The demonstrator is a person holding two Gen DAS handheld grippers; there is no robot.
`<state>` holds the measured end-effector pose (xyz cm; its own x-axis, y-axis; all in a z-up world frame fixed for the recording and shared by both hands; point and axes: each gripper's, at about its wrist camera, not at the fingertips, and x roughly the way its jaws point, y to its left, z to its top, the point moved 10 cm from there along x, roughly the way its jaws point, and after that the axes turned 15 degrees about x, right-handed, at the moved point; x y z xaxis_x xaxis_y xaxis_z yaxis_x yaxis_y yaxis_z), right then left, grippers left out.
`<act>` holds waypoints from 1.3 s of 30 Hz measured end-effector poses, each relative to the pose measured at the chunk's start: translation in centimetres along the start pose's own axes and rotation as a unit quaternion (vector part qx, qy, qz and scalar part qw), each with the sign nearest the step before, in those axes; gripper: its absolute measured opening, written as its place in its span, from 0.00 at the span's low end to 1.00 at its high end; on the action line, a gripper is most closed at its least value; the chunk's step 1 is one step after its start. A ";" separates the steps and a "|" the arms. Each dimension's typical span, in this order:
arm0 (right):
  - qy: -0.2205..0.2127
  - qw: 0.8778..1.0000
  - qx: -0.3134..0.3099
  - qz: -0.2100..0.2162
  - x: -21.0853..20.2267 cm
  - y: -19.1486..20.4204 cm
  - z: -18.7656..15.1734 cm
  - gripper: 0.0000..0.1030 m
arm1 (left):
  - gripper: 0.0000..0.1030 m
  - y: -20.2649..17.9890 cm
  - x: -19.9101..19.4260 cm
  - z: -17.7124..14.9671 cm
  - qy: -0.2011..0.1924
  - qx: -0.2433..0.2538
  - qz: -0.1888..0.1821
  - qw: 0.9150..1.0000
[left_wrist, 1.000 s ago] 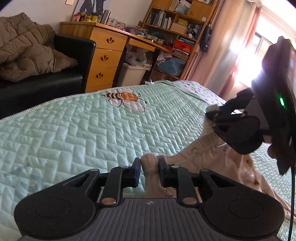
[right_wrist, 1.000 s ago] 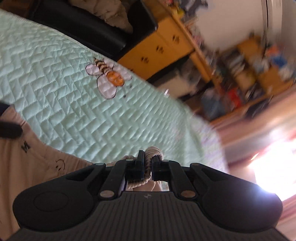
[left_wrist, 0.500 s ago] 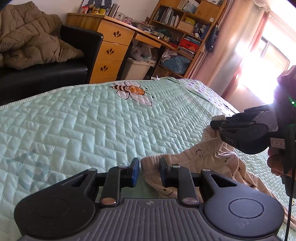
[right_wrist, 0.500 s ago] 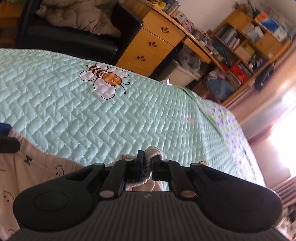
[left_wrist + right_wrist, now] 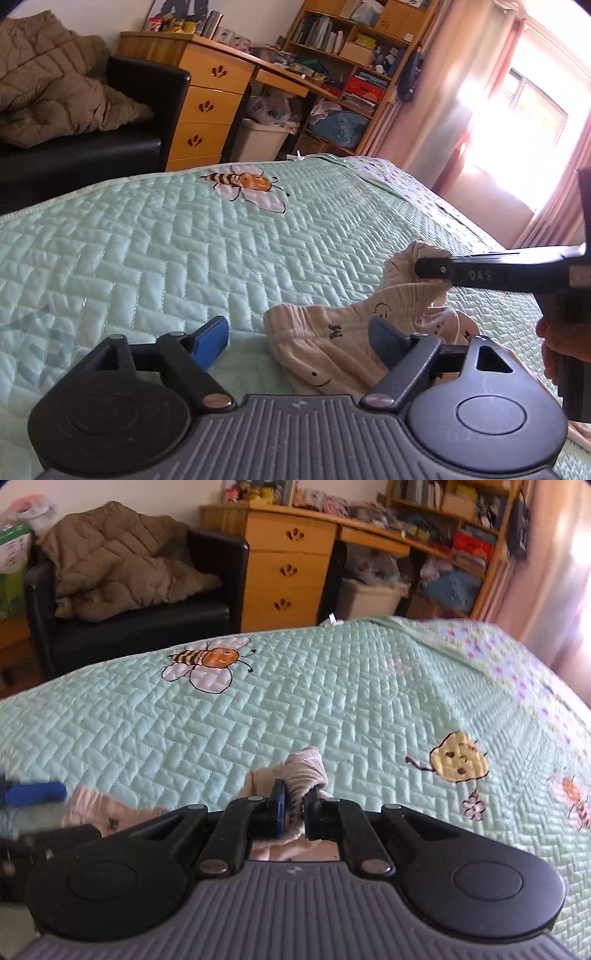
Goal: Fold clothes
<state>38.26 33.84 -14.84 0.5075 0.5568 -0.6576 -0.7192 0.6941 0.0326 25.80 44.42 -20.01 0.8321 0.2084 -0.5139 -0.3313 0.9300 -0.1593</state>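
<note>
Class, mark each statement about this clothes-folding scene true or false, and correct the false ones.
1. The left claw is open. True.
2. The right claw is empty. False: it is shut on the garment's ribbed edge.
3. The garment lies on a green quilted bedspread. True.
4. The bee picture on the bedspread is covered by the garment. False: it lies in plain view, well beyond the garment.
5. A brown quilted coat lies on the black armchair. True.
</note>
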 end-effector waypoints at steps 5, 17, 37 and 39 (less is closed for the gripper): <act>-0.020 0.998 -0.064 0.003 -1.4 0.7 -1.9 0.10 | 0.80 -0.5 0.9 0.0 -0.004 0.002 0.001 1.000; 0.069 0.995 -0.069 0.033 -3.3 -0.2 -5.5 0.13 | 0.10 -9.3 -3.9 1.3 -0.121 0.165 -0.206 0.957; 0.020 0.994 0.092 0.050 -6.0 -7.0 -7.2 0.45 | 0.14 -13.6 -3.9 -5.0 -0.008 0.319 -0.255 0.913; 0.029 0.997 0.047 0.055 -5.5 -5.5 -8.2 0.44 | 0.14 -13.1 -3.7 -5.2 0.001 0.311 -0.252 0.916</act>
<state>35.49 23.22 -17.60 0.3972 0.6068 -0.6885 -0.7200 0.6712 0.1762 24.73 29.90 -20.34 0.8082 -0.2959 -0.5092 0.4139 0.9004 0.1337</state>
